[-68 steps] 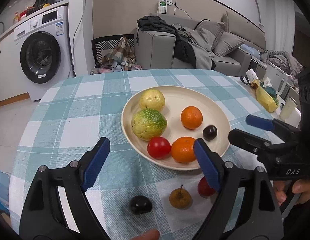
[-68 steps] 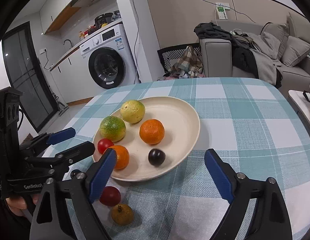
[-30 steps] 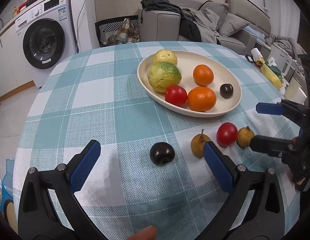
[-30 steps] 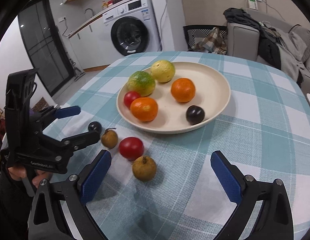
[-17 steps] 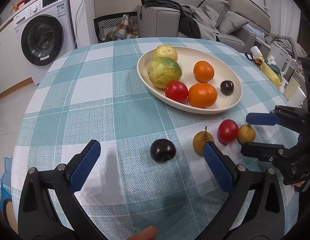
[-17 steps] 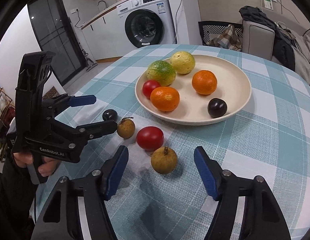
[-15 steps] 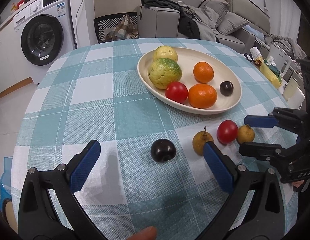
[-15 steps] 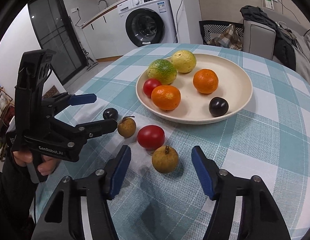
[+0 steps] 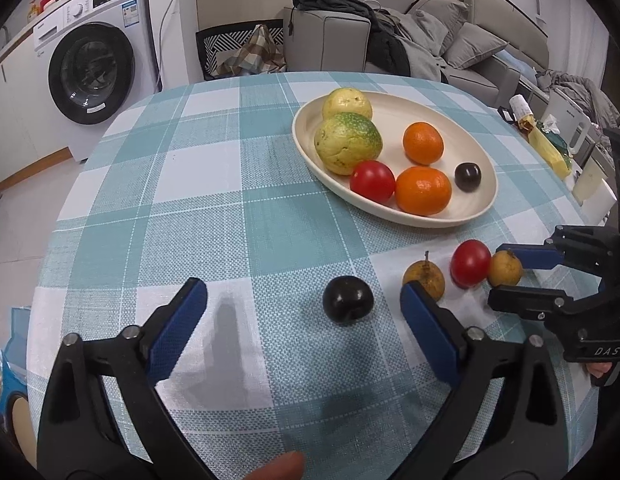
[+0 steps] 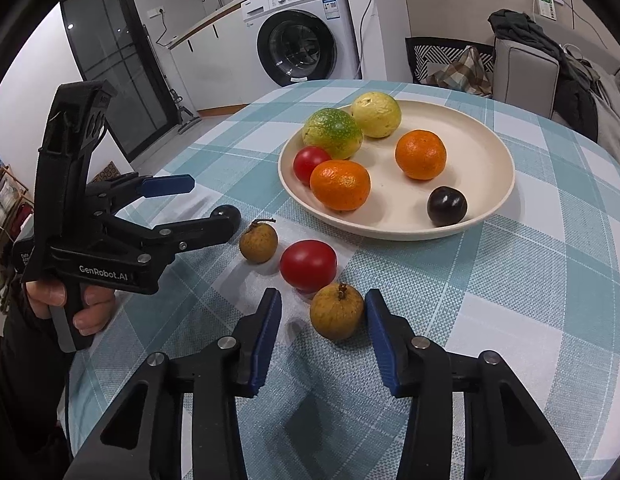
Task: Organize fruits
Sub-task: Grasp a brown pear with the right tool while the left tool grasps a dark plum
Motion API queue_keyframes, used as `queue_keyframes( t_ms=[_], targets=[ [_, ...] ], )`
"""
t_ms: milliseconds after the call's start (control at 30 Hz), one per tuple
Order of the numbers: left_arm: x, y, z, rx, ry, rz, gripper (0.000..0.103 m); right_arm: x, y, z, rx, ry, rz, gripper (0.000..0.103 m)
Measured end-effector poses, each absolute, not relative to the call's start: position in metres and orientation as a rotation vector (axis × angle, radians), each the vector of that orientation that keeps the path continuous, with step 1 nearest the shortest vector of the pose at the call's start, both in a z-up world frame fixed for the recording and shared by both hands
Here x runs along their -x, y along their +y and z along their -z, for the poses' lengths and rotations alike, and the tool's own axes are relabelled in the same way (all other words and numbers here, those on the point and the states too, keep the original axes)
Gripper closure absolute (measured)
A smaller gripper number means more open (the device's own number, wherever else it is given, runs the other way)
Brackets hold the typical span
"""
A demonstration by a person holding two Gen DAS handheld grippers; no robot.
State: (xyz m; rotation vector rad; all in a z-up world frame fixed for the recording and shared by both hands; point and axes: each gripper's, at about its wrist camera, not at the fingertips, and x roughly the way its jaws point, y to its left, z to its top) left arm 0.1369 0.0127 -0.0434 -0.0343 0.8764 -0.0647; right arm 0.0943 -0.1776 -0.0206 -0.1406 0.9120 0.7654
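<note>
Both views are evenly and fairly brightly lit from overhead indoor light, with soft, short shadows falling on the checked tablecloth (image 9: pixel 237 200) under the fruit and beneath the gripper fingers. Small highlights glint on the red tomato (image 10: pixel 308 265) and the dark plum (image 9: pixel 348 299) near it. Focus is sharp around the cream plate (image 10: pixel 494 152); beyond it, straight lines bow strongly and the frame corners go black.

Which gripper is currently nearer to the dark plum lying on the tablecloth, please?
Left. The left gripper is open with the dark plum just ahead between its fingers; the right gripper brackets a brown fruit farther away.
</note>
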Motion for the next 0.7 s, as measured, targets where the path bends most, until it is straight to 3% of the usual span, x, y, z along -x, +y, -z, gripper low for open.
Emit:
queue_keyframes(
  t_ms=[233, 367, 500, 700],
  targets=[
    [-0.140, 0.010, 0.048, 0.030, 0.902, 0.097, 0.031, -0.094, -0.178, 0.022, 0.148, 0.914, -0.768, 0.061],
    [-0.138, 0.007, 0.049, 0.023, 0.904, 0.123, 0.050, -0.094, -0.178, 0.022, 0.151, 0.913, -0.762, 0.070],
    [-0.135, 0.004, 0.048, 0.032, 0.894, 0.178, 0.078, -0.095, -0.178, 0.022, 0.155, 0.911, -0.754, 0.075],
    [-0.134, 0.001, 0.047, 0.033, 0.886, 0.189, 0.080, -0.093, -0.177, 0.020, 0.165, 0.893, -0.752, 0.076]
  ],
)
